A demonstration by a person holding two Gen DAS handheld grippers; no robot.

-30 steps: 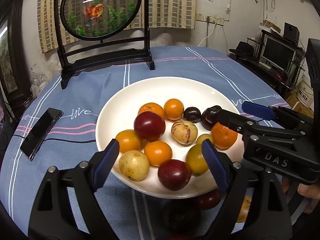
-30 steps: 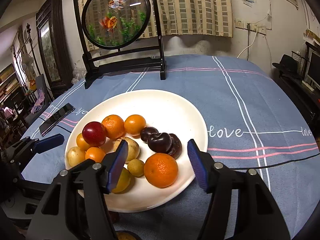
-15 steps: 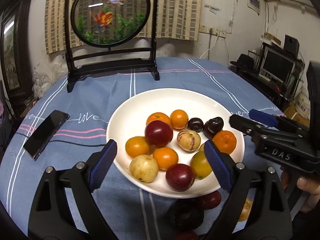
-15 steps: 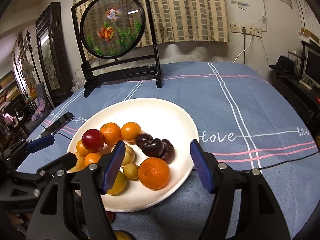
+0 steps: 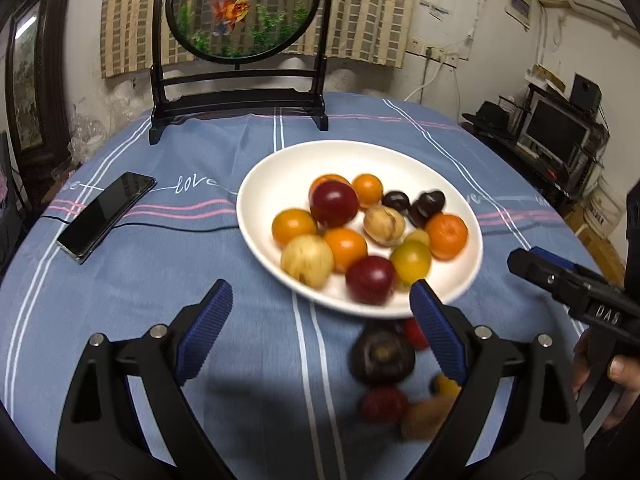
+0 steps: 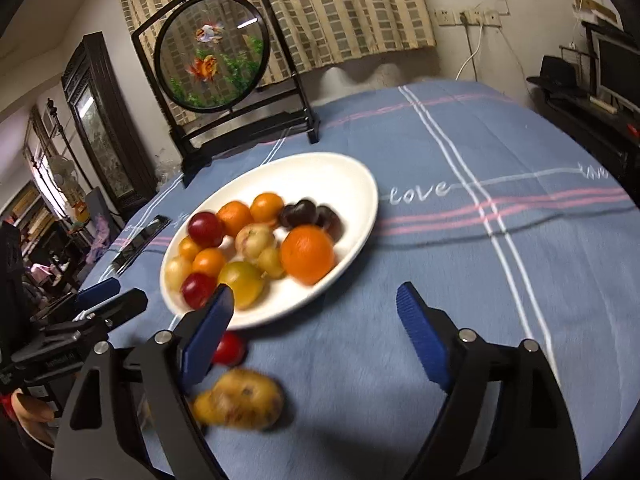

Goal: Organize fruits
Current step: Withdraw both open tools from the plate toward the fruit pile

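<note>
A white plate (image 5: 280, 168) on the blue tablecloth holds several oranges, red plums, dark plums and yellowish fruits. On the cloth just in front of it lie loose fruits: a dark one (image 5: 382, 354), a red one (image 5: 384, 402) and a yellow-brown one (image 5: 426, 418). My left gripper (image 5: 320, 300) hangs open over the plate's near rim, holding nothing. My right gripper (image 6: 316, 300) hovers at the plate's (image 6: 340, 172) near right edge, its jaws opening and nothing between them. Beside its left finger lie the yellow-brown fruit (image 6: 240, 398) and a small red one (image 6: 229, 348).
A black phone (image 5: 106, 214) with a cable lies left of the plate. A round goldfish screen (image 5: 240, 12) on a black stand stands at the table's far side. A person's hand (image 5: 616, 376) holds the right gripper (image 5: 528, 258) at the right. The left gripper (image 6: 116, 292) shows at left.
Both grippers have drawn back from over the plate toward the near side of the table. The right jaws have widened. More loose fruits on the cloth now show below the plate.
</note>
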